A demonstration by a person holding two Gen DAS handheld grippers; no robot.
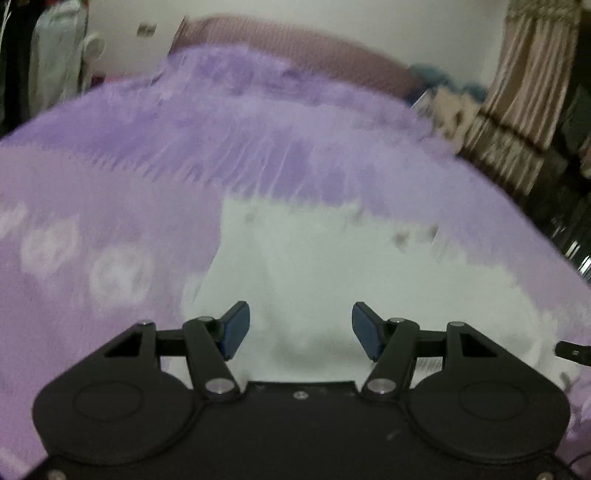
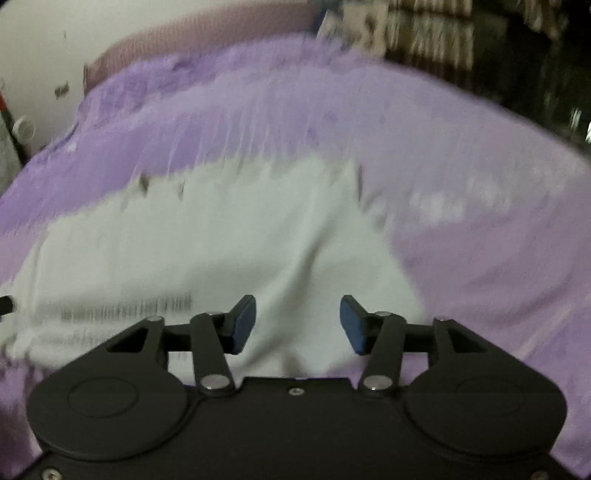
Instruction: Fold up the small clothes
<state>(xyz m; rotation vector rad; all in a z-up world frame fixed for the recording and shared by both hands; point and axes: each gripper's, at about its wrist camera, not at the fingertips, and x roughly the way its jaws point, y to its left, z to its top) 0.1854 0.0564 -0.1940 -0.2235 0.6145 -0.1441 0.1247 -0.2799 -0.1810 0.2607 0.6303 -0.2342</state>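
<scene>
White garment (image 1: 317, 266) on purple bedspread (image 1: 147, 147)

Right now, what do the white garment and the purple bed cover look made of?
White garment: thin soft woven or knit fabric, matte; it drapes in folds. Purple bed cover: soft matte cloth with pale round printed motifs. Blur hides the weave of both.

A purple bedspread (image 1: 147, 147) with pale round motifs covered the bed. A pinkish headboard (image 1: 295, 48) stood against the white wall (image 1: 332, 18), and patterned curtains (image 1: 524, 85) hung at the right.
</scene>
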